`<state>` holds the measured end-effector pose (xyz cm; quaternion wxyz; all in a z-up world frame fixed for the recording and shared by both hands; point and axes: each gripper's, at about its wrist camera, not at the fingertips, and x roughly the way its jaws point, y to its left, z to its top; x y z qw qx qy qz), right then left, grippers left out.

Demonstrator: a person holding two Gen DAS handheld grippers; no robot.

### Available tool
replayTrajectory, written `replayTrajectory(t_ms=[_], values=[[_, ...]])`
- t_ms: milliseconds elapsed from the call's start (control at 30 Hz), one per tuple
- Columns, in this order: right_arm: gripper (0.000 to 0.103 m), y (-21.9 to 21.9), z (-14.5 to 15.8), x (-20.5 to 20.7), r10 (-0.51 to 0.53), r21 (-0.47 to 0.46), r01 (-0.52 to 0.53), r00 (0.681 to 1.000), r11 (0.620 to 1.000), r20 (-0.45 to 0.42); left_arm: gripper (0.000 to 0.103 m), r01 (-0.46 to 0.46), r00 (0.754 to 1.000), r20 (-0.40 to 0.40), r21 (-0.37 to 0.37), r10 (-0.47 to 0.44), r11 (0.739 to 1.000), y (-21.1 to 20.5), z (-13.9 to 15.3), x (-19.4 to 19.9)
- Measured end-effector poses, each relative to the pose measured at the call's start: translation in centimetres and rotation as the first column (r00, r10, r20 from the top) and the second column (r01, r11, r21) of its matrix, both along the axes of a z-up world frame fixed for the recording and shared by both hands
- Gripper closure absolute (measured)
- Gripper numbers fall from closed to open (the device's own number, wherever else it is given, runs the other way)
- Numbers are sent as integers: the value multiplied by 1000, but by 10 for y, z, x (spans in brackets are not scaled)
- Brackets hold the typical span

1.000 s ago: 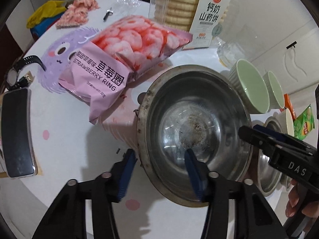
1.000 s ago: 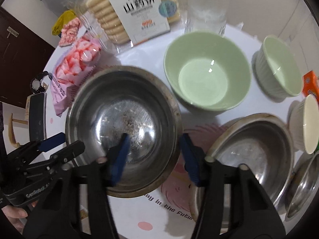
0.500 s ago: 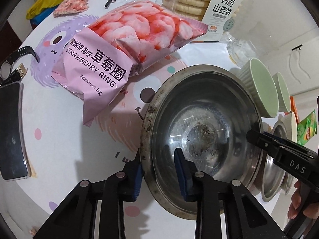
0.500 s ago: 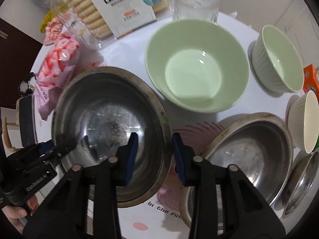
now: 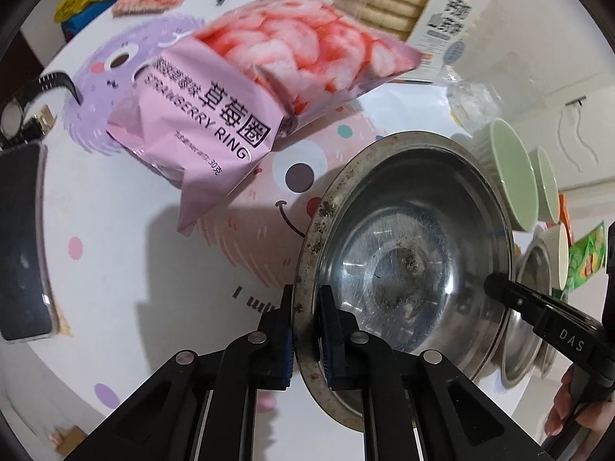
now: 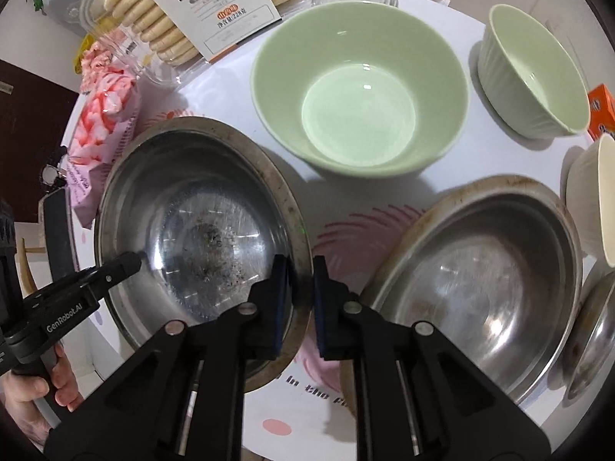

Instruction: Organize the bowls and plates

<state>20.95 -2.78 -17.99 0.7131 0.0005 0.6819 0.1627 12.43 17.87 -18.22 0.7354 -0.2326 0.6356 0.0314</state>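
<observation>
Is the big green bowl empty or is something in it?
Empty. The right wrist view looks straight into the green bowl: bare glazed inside, only light glints on the bottom.

Both the left gripper and right gripper have closed, apparently clamping opposite rims of the steel bowl.

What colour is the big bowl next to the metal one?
Pale green big bowl, clearest in the right wrist view.
</observation>
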Motion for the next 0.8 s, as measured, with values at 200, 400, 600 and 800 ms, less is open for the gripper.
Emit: replayTrajectory(t_ms=[200,400,600,800], values=[[89,-8,28,-36,-19,38,18,999,999,26,93,65,997,40,16,-66,998,-5,32,-27],[89,-28,37,-99,-65,77,64,998,995,9,93,159,987,17,20,-159,987,-24,36,-68],[89,-52,18,-140,-123,54,124,992,991,-13,93,218,976,-11,9,-218,976,-53,15,-83],[89,-66,5,-156,-169,36,170,985,985,-20,92,258,966,-14,13,-258,966,-66,6,-89]])
